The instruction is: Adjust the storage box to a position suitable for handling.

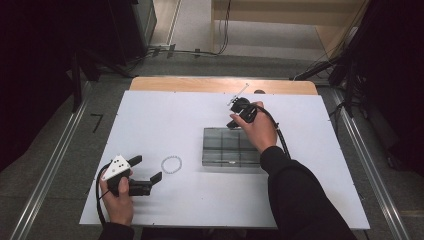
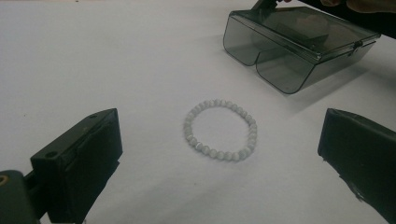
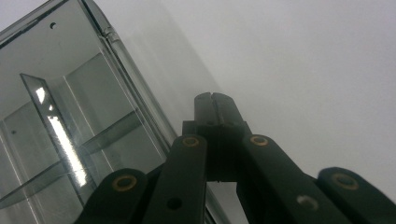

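Now: bracelet on table, just left of box.
Your L gripper sits near bracelet, jaws wide apart, nothing between; R gripper by box's far edge, jaws pressed together, empty.

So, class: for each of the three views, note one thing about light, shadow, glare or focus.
High view: bright table, dark surroundings. Left gripper view: the bracelet is sharp, and the box casts a soft shadow. Right gripper view: glare streak on the box, and the jaws up close look soft.
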### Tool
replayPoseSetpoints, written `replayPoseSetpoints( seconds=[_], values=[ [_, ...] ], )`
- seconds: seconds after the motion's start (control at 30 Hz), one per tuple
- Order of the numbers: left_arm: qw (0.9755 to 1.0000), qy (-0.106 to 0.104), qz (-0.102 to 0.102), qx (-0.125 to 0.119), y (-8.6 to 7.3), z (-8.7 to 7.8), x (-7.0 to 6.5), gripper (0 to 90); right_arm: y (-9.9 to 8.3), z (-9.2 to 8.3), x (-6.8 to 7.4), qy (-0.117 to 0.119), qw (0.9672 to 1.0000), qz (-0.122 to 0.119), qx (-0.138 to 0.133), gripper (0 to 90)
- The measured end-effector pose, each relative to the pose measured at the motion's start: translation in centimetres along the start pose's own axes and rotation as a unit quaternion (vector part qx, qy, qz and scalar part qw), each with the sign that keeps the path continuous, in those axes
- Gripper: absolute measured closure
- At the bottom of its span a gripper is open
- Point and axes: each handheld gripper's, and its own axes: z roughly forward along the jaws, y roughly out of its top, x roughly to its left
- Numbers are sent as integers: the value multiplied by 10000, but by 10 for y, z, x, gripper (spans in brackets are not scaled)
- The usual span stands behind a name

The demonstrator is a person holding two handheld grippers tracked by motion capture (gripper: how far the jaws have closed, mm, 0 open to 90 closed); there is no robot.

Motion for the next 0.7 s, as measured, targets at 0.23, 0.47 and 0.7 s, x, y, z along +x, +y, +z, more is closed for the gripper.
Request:
replayPoseSetpoints(
  seconds=[0.23, 0.47, 0.7],
  values=[
    [10000, -1, -8, -5, 0, 0, 0, 0, -1, 3, 6, 61, 9999, -142, 63, 876],
    [10000, -2, -5, 0, 0, 0, 0, 0, -2, 3, 17, 134, 9994, -251, 179, 877],
    [10000, 0, 7, 12, 0, 0, 0, 0, -9, 1, 22, 180, 9996, -111, 191, 876]
  ],
)
